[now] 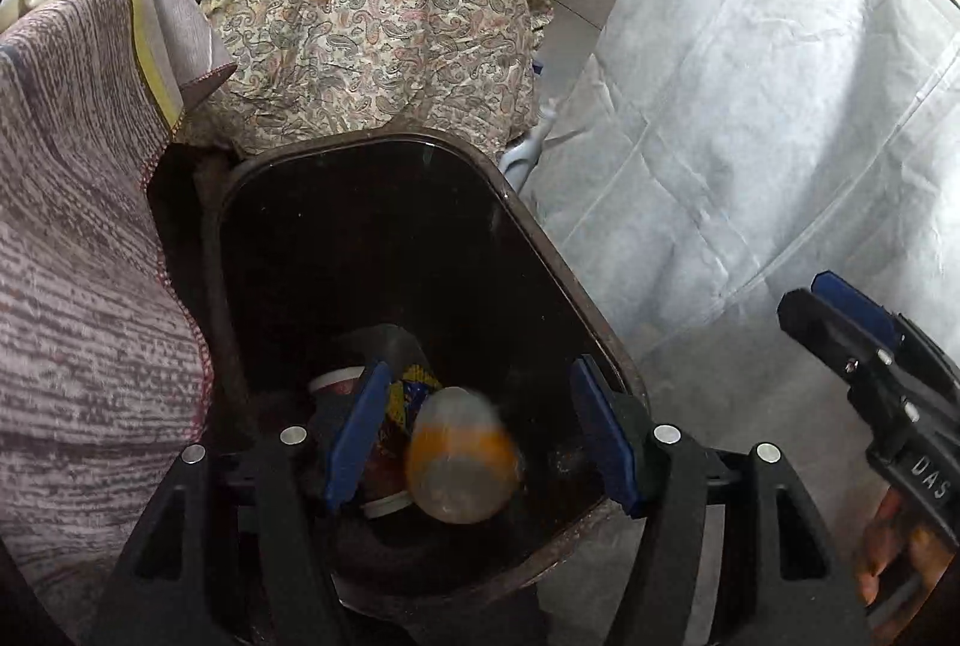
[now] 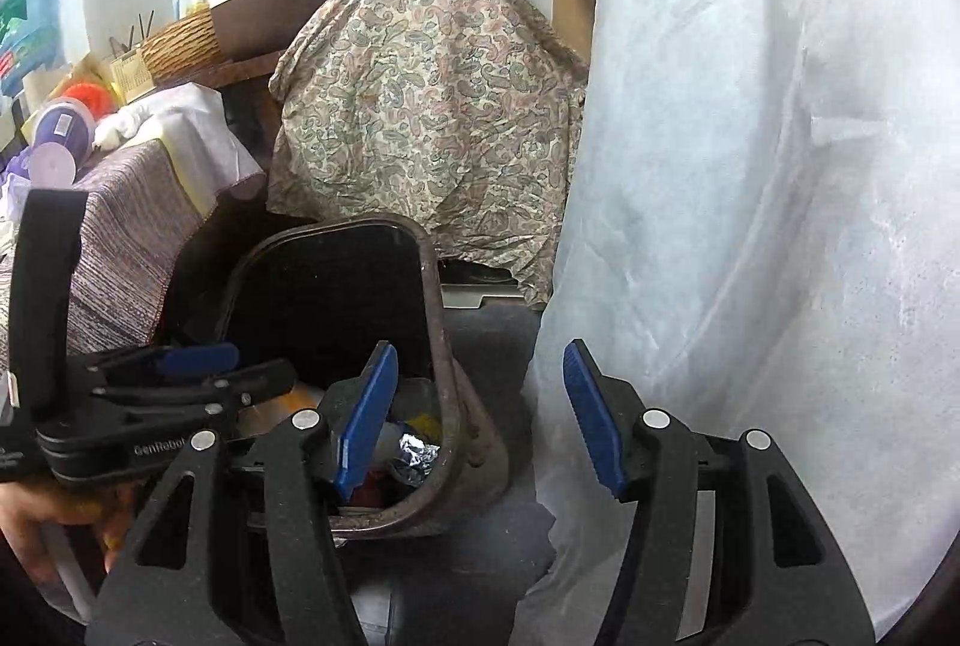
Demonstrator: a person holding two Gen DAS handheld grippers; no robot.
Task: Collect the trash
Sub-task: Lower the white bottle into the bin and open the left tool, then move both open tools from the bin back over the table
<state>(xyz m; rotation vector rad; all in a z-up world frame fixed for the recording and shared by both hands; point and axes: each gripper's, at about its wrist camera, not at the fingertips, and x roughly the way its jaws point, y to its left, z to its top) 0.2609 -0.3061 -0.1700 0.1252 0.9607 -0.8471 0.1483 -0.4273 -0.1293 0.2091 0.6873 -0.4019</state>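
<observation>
Left gripper spread wide above dark bin, blurred orange-banded bottle between fingers untouched, right gripper apart beside bin.

Left gripper hovering wide open over dark trash bin; blurred orange-banded bottle showing between its fingers, inside bin. Right gripper sitting beside white sheet.
</observation>
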